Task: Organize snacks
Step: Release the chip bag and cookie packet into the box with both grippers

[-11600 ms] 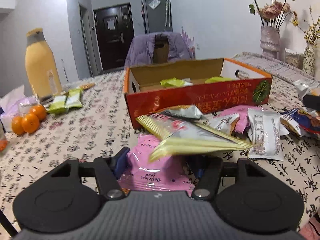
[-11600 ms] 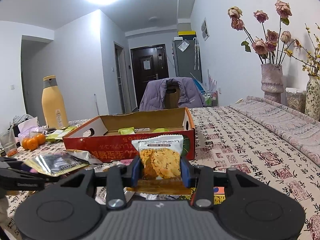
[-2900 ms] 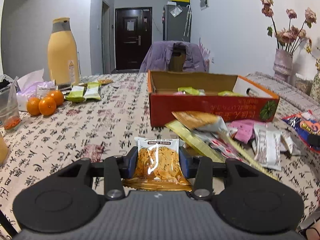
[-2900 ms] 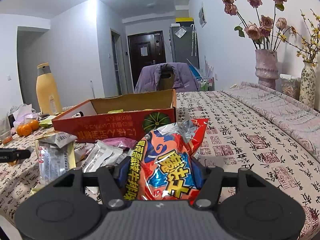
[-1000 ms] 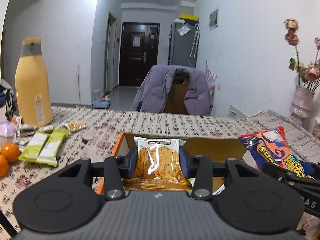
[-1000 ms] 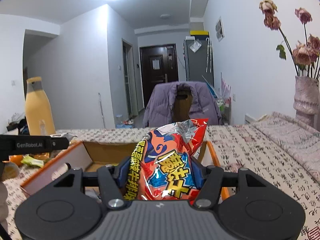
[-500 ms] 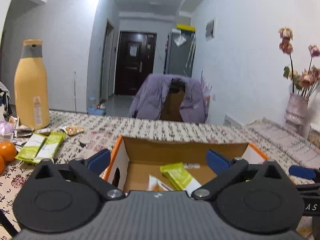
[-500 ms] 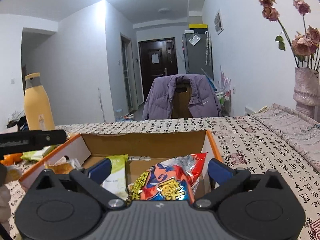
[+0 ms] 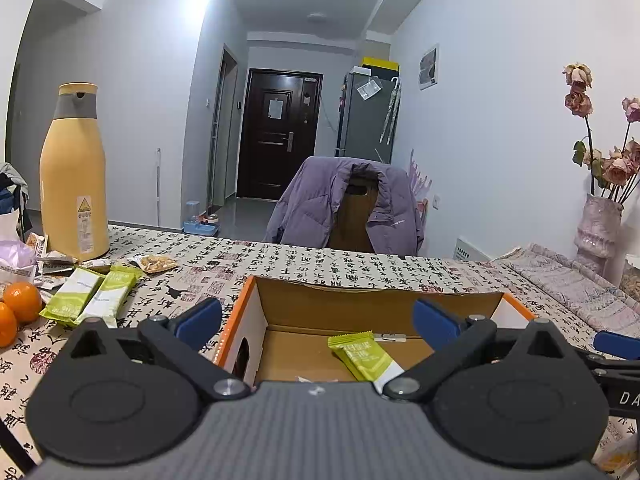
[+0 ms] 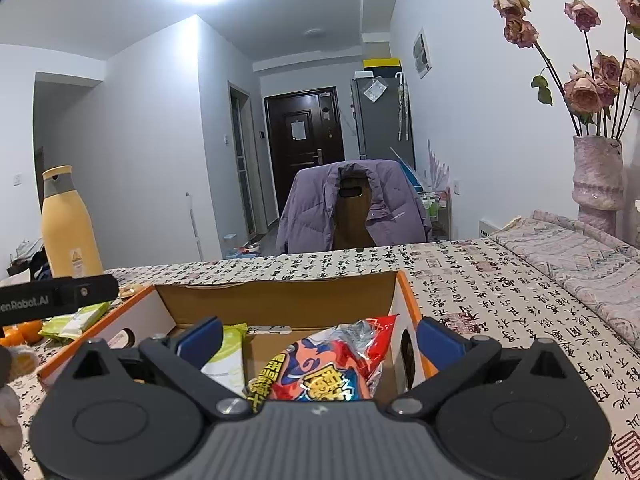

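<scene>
An orange-rimmed cardboard box (image 9: 304,304) (image 10: 280,300) lies open on the table, just ahead of both grippers. My left gripper (image 9: 318,322) hangs over its near left end, jaws wide open and empty. A green snack packet (image 9: 366,356) lies on the box floor below it. My right gripper (image 10: 318,338) is open over the right end of the box. Beneath it the red and blue crisp bag (image 10: 328,372) rests inside the box, beside a green packet (image 10: 226,356). The noodle packet is not visible.
Two green packets (image 9: 94,294), a small snack packet (image 9: 154,263), oranges (image 9: 22,302) and a tall yellow flask (image 9: 74,176) stand on the patterned tablecloth at the left. A vase of dried roses (image 10: 596,176) stands at the right. A chair with a purple jacket (image 10: 352,208) sits behind the table.
Both grippers opened over the box. The noodle packet dropped out of the left one and the crisp bag fell from the right one into the box.
</scene>
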{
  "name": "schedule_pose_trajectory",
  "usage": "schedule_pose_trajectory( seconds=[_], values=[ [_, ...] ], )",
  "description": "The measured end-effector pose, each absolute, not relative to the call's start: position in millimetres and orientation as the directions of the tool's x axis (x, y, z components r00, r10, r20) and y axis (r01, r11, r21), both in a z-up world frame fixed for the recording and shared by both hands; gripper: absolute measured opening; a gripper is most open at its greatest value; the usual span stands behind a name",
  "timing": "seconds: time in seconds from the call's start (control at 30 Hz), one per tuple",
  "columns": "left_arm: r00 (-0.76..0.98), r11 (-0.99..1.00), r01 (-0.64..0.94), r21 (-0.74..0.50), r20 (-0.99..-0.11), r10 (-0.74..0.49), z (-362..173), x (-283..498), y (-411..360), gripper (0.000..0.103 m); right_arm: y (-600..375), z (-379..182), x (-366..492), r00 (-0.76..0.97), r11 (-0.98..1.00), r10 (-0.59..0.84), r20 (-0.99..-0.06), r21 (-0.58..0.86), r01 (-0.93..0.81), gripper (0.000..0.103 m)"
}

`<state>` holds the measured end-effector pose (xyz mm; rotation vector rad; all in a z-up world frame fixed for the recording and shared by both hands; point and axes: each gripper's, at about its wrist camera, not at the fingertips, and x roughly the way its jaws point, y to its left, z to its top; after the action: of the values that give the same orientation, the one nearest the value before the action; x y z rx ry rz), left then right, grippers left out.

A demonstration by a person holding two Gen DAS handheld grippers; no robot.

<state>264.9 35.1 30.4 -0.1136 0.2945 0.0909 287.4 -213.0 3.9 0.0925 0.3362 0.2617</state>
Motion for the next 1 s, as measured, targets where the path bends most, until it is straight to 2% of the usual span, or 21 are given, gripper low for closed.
schedule_pose_trajectory(
  seconds=[0.57, 1.0],
  values=[
    [0.963, 0.991, -0.103, -0.083, -0.257, 0.078, 67, 229, 24, 0.103, -210, 33, 264, 0.923, 0.965, 0.262, -0.282, 0.075, -0.251, 0.103],
    [0.954, 0.992, -0.099, -0.073, -0.291, 0.073, 52, 171, 24, 0.103, -224, 33, 201, 0.917, 0.964, 0.262, -0.300, 0.043, -0.261, 0.103]
  ],
)
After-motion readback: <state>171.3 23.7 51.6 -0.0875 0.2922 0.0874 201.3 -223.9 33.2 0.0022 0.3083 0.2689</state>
